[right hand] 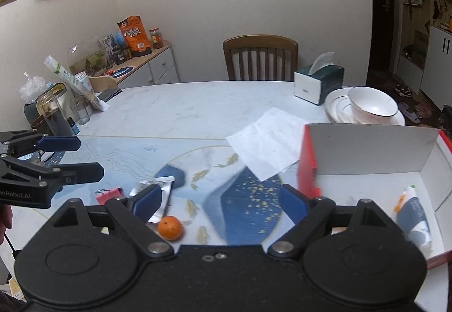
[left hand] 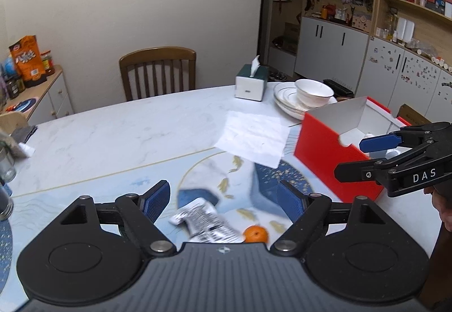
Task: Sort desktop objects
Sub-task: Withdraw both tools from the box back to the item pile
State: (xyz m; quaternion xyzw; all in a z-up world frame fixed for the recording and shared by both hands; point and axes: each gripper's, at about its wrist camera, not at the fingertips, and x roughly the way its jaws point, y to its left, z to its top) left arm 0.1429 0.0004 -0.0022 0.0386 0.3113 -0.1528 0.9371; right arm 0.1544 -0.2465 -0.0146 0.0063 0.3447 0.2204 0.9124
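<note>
A small orange (left hand: 255, 234) (right hand: 169, 227) lies on the table near its front edge, next to a crumpled silver packet (left hand: 204, 221) (right hand: 158, 193). A red box (left hand: 339, 154) (right hand: 308, 165) with a white inside stands open at the right and holds a white-grey tube (right hand: 414, 216). A pink-red scrap (right hand: 108, 194) lies left of the packet. My left gripper (left hand: 224, 202) (right hand: 76, 155) is open and empty above the packet. My right gripper (right hand: 220, 203) (left hand: 353, 158) is open and empty beside the box's near left corner.
A white paper sheet (left hand: 254, 137) (right hand: 268, 139) lies mid-table. Stacked white plates with a bowl (left hand: 313, 91) (right hand: 373, 106) and a tissue box (left hand: 251, 83) (right hand: 319, 82) stand behind the red box. Glass jars (right hand: 53, 111) stand at the left edge. A wooden chair (left hand: 158, 72) is at the far side.
</note>
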